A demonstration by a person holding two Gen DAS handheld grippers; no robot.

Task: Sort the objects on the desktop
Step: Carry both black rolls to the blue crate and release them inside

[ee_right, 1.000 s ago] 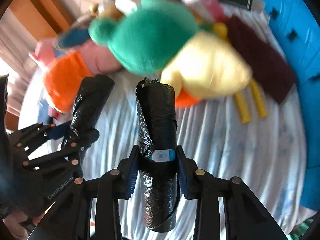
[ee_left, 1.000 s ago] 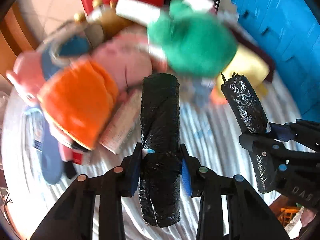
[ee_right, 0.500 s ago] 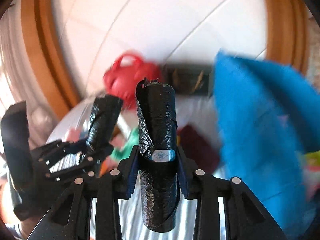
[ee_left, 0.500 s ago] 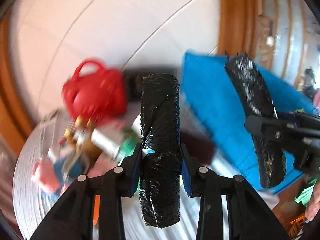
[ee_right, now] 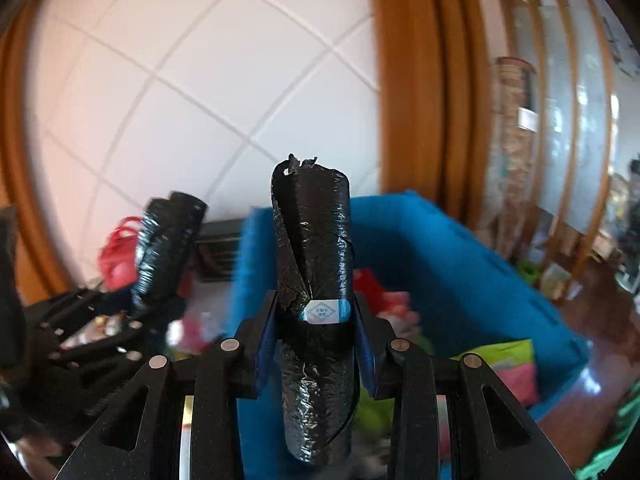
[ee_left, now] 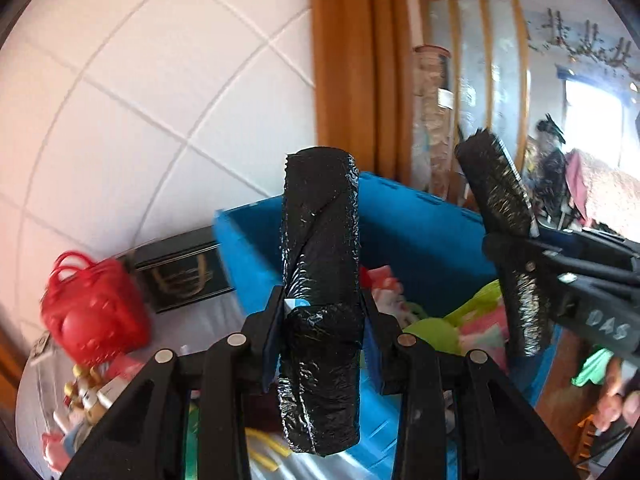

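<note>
- Blue crate at desk's far right edge is filled with mixed bright items, blurred.
- Left gripper is clamped on black bag roll, gripped mid-length between the pads.
- Right gripper is clamped on second black roll.
- Both rolls are held upright, long axis along the fingers, over the crate.

Both my wrist cams sat close behind their fingers, angled slightly down, facing the far tiled wall. Left view caught the right gripper at its right edge; both shared the blue bin.
</note>
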